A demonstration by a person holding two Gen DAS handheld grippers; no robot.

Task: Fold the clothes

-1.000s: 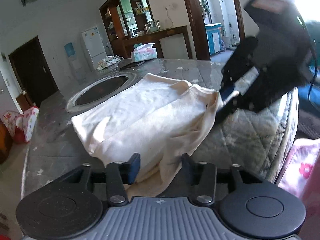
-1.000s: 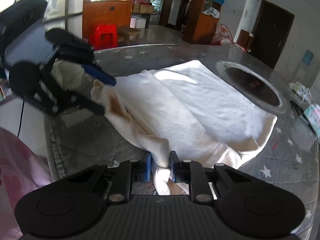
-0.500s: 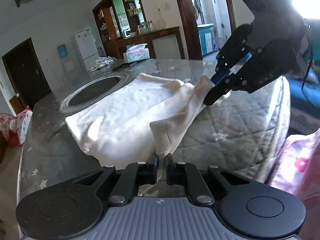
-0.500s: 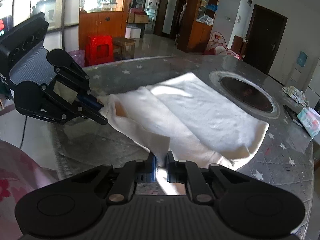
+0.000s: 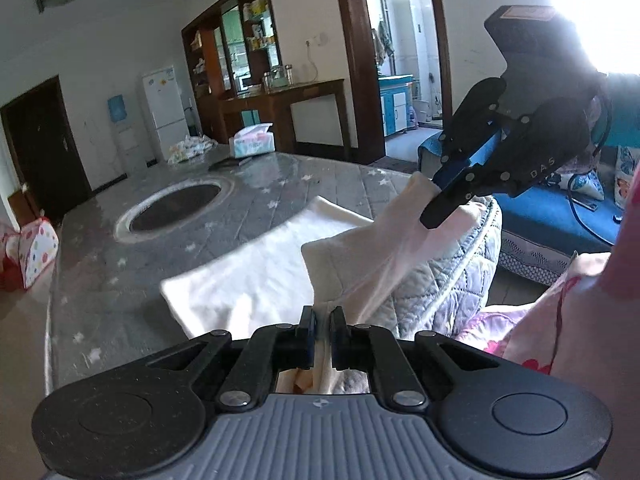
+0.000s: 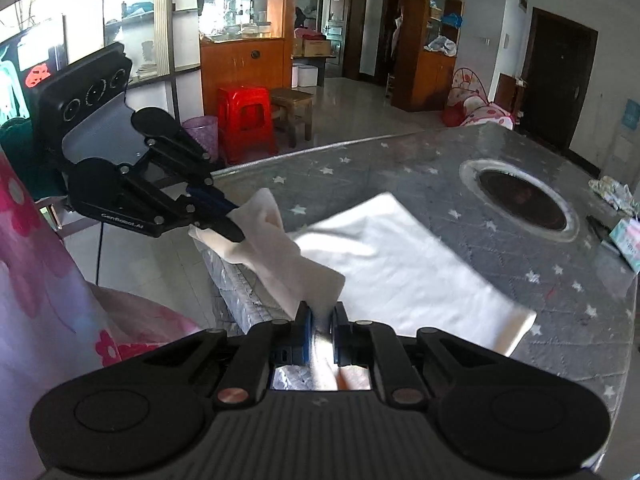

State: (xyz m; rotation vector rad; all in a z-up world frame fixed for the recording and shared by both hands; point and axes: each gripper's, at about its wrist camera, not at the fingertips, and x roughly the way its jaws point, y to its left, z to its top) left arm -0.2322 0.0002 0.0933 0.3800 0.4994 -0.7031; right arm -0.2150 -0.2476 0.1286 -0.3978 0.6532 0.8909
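Note:
A cream garment point(image 5: 256, 280) point(image 6: 400, 264) lies on a grey quilted table point(image 5: 100, 280) point(image 6: 520, 288), its near edge lifted off the surface. My left gripper point(image 5: 322, 320) is shut on one near corner of the cloth. In the right wrist view the left gripper point(image 6: 236, 224) appears at the left, pinching that raised corner. My right gripper point(image 6: 320, 316) is shut on the other near corner. It shows in the left wrist view as the right gripper point(image 5: 432, 208), at upper right, holding the cloth up. The fabric hangs stretched between the two grips.
A round dark recess point(image 5: 176, 208) point(image 6: 524, 200) sits in the table beyond the garment. A tissue box point(image 5: 254, 142) and crumpled cloth point(image 5: 188, 150) lie at the far edge. A red stool point(image 6: 246, 124) stands on the floor; a blue sofa point(image 5: 556, 216) lies right.
My left gripper closed on the garment's near corner. Both grippers then rose, lifting the near edge off the table and drawing the cloth taut between them.

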